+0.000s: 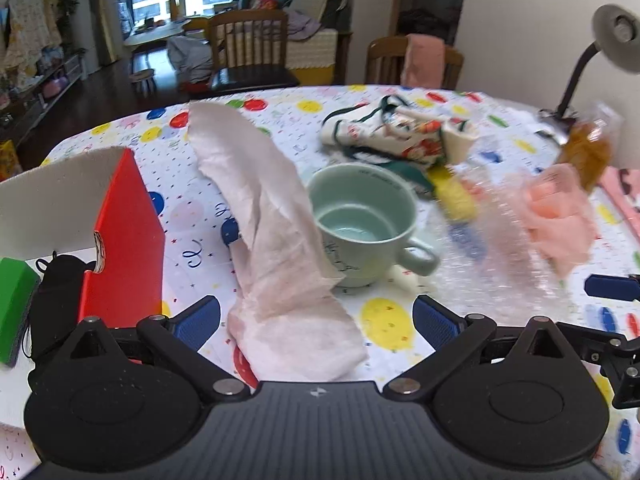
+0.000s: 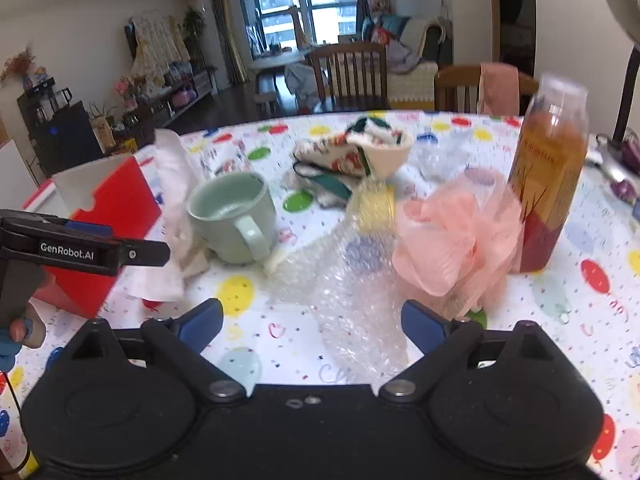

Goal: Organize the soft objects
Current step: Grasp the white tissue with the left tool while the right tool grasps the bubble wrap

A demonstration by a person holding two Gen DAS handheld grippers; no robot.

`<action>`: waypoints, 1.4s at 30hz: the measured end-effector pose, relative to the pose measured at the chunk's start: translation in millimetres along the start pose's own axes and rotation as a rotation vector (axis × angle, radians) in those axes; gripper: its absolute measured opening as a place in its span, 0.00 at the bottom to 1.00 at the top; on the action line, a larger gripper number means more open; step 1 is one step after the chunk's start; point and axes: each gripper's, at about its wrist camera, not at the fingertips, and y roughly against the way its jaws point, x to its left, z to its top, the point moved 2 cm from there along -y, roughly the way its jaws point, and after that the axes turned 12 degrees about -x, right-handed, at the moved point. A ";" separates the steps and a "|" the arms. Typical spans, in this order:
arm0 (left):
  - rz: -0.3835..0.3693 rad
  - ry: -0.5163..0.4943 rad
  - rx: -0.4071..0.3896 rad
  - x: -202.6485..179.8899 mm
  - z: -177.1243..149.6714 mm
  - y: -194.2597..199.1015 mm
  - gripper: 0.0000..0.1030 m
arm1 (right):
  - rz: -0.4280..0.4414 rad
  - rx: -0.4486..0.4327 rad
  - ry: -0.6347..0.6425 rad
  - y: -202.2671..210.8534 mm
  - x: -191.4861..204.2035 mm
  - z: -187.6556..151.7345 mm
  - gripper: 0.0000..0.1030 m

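- Left gripper [image 1: 316,320]: jaws spread to their widest, nothing held; the near end of the pale pink cloth [image 1: 276,248] lies on the table between the blue pads [image 1: 196,322], untouched.
- Pale pink cloth: long and crumpled; runs from the gripper up past the red box [image 1: 124,240]; its middle drapes against the green mug [image 1: 360,220].
- Right gripper [image 2: 312,324]: jaws wide apart, empty; bubble wrap [image 2: 352,292] lies between and ahead of them.
- Pink mesh pouf [image 2: 452,240]: just right of the bubble wrap; probably touching the amber bottle [image 2: 552,176], though blur hides the contact.
- Printed fabric bundle [image 1: 396,136]: further back, well apart from both grippers.
- Step in hand, as judged: pinching the cloth's near end.
- Handling advice: bring the pads down onto the thick folded end, not a single layer; close fully, since thin fabric slips; lift up and away from the mug, else the drape may drag or tip it.
- Destination: likely the open red box, already holding a green sponge [image 1: 16,304] and a black pouch [image 1: 56,300].
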 end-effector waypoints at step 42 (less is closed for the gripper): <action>0.172 0.016 0.079 24.6 -11.5 -51.9 0.18 | -0.151 -0.001 0.053 -33.5 3.4 -7.6 0.05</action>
